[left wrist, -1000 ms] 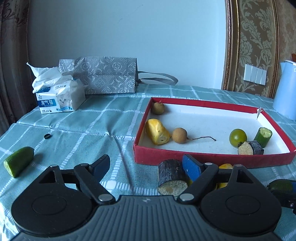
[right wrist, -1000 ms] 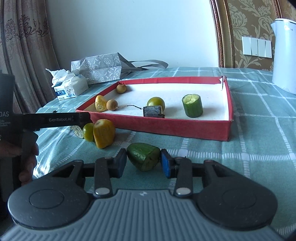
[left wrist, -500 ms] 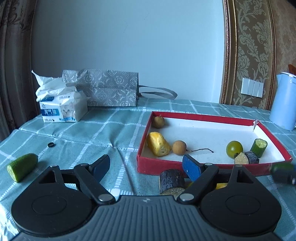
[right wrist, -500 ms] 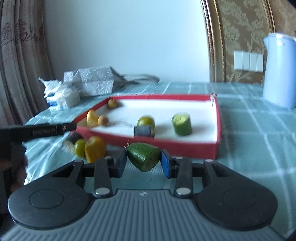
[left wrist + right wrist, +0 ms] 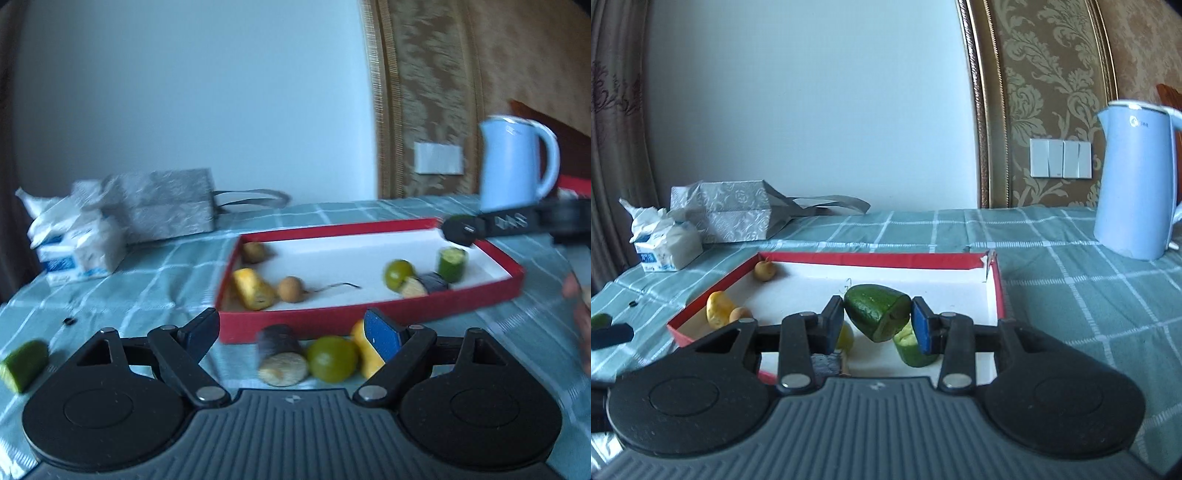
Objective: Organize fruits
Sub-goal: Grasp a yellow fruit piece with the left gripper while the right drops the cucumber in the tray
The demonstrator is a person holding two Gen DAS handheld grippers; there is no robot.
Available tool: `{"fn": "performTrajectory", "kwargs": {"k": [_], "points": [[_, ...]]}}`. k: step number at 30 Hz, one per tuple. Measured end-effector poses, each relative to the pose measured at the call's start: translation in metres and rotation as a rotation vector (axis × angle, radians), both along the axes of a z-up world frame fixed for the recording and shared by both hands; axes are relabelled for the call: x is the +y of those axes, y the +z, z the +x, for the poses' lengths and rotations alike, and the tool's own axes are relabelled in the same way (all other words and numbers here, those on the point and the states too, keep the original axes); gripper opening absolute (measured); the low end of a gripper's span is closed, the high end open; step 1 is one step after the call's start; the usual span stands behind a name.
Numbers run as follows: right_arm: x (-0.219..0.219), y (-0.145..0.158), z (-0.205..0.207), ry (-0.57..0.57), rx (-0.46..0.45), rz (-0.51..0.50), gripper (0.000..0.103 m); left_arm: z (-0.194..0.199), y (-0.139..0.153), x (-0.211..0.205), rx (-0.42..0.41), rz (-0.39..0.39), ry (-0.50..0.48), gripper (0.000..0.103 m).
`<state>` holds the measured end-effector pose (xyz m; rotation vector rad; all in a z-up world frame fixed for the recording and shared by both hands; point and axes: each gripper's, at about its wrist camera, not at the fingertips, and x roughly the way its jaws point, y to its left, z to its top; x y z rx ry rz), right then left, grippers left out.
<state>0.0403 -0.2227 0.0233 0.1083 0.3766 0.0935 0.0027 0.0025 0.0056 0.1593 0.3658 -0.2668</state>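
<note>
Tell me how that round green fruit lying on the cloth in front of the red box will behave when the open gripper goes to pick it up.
The round green fruit looks smooth and ball-shaped, so it will probably roll if nudged off-centre. It lies close between the dark cut piece and the yellow piece; the left gripper may bump those. It looks firm enough to squeeze.
</note>
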Motion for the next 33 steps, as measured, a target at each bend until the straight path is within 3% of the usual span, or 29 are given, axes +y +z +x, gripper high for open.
{"fn": "performTrajectory", "kwargs": {"k": [2, 3, 7, 10, 12, 26, 30, 31, 33], "points": [[-0.003, -0.002, 0.001, -0.001, 0.005, 0.009, 0.037, -0.001, -0.005, -0.014, 0.006, 0.047, -0.049, 0.085], [-0.004, -0.002, 0.001, -0.002, 0.007, 0.014, 0.037, -0.001, -0.006, -0.019, 0.010, 0.075, -0.061, 0.080], [-0.009, 0.000, -0.001, 0.007, -0.001, 0.038, 0.037, -0.002, -0.007, -0.028, 0.027, 0.066, -0.099, 0.077], [-0.009, 0.000, -0.002, 0.018, 0.001, 0.049, 0.037, 0.000, -0.009, -0.037, 0.044, 0.074, -0.124, 0.061], [-0.009, 0.001, -0.002, 0.025, 0.001, 0.058, 0.038, 0.001, -0.010, -0.045, 0.045, 0.095, -0.127, 0.059], [-0.016, 0.007, -0.007, 0.037, -0.012, 0.099, 0.038, 0.002, -0.017, -0.082, 0.051, 0.223, -0.111, 0.057], [-0.014, 0.006, -0.006, 0.034, -0.009, 0.082, 0.038, 0.003, -0.016, -0.081, 0.045, 0.223, -0.092, 0.046], [-0.014, 0.005, -0.006, 0.032, -0.006, 0.081, 0.038, 0.005, -0.017, -0.080, 0.054, 0.219, -0.092, 0.033], [-0.014, 0.004, -0.005, 0.027, -0.002, 0.077, 0.038, 0.009, -0.017, -0.078, 0.074, 0.206, -0.089, 0.028]]}}
